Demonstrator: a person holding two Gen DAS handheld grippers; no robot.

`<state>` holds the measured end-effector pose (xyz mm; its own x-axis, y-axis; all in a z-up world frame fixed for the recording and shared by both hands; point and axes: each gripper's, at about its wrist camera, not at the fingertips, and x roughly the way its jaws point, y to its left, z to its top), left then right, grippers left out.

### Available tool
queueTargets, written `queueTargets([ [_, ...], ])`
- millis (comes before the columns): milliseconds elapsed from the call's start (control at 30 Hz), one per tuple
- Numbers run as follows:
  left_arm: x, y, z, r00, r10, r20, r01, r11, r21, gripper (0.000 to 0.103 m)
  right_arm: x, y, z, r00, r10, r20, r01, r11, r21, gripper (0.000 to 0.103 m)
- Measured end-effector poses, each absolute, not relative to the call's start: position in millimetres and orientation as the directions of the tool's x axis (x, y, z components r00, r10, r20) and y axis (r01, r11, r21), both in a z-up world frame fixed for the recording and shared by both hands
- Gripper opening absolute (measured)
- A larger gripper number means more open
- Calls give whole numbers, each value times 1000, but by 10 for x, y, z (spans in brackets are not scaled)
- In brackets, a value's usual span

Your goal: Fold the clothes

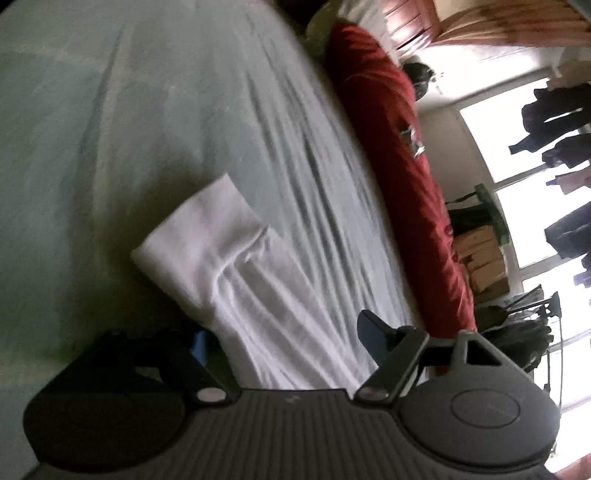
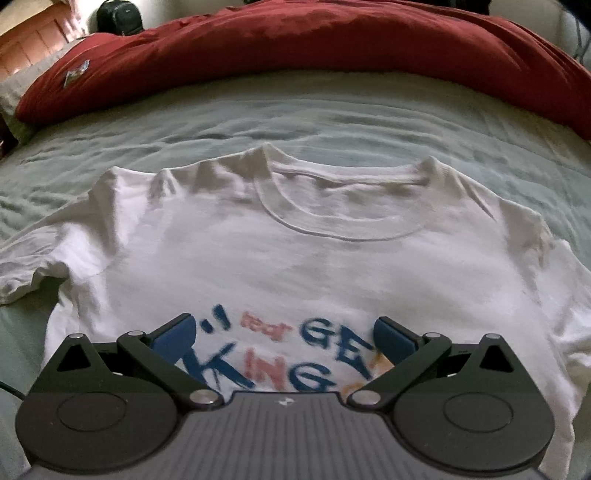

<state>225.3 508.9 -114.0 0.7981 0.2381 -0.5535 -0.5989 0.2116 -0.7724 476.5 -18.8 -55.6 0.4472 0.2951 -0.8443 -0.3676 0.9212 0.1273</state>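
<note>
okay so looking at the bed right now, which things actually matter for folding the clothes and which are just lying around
Part of the job:
white T-shirt, spread flat on the bed, print side up
its sleeve
left gripper, open over the sleeve
right gripper, open above the print
pale green sheet, the folding surface

Just lying about:
red blanket
dark bag
hanging dark clothes

Bedroom, bed sheet, red blanket
</note>
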Motion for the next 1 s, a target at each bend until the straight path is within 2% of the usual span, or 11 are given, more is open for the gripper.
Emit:
queueTargets([
  [133, 2206, 5105, -1150, 815, 266, -515, -569, 203, -796, 74, 4779, -60, -562, 439, 305, -845, -389, 912, 127, 103],
  [200, 2157, 5078, -1195, 808, 277, -520, -580, 218, -785, 56, 4770, -36, -558, 436, 312, -844, -398, 908, 130, 103],
  [300, 2126, 5130, -1274, 804, 305, -510, -576, 192, -794, 47, 4758, -22, -581, 433, 308, -847, -408, 905, 121, 103],
  [367, 2197, 5183, -1240, 772, 319, -549, -623, 209, -754, 29, 4773, -5, -588, 432, 302, -850, -409, 905, 114, 103],
  [400, 2234, 5210, -1221, 755, 327, -569, -646, 219, -731, 14, 4780, 3, -590, 431, 300, -851, -409, 905, 112, 103],
  [433, 2257, 5239, -1195, 740, 329, -587, -665, 226, -712, 10, 4787, 6, -588, 431, 300, -851, -408, 906, 113, 103],
  [633, 2375, 5305, -995, 673, 343, -656, -740, 337, -583, 11, 4807, -11, -585, 427, 311, -849, -409, 904, 126, 103],
  [767, 2365, 5307, -870, 622, 330, -710, -780, 342, -524, 21, 4796, -10, -566, 427, 315, -847, -431, 895, 115, 103],
  [833, 2311, 5291, -753, 564, 350, -748, -821, 335, -462, 36, 4782, -3, -539, 430, 321, -844, -447, 888, 110, 103],
  [967, 2312, 5150, -349, 436, 437, -787, -873, 418, -252, 41, 4743, 50, -417, 452, 370, -812, -500, 859, 113, 103],
  [1000, 2398, 5064, -274, 457, 427, -780, -849, 470, -240, 44, 4750, 88, -385, 455, 394, -799, -514, 848, 126, 103],
])
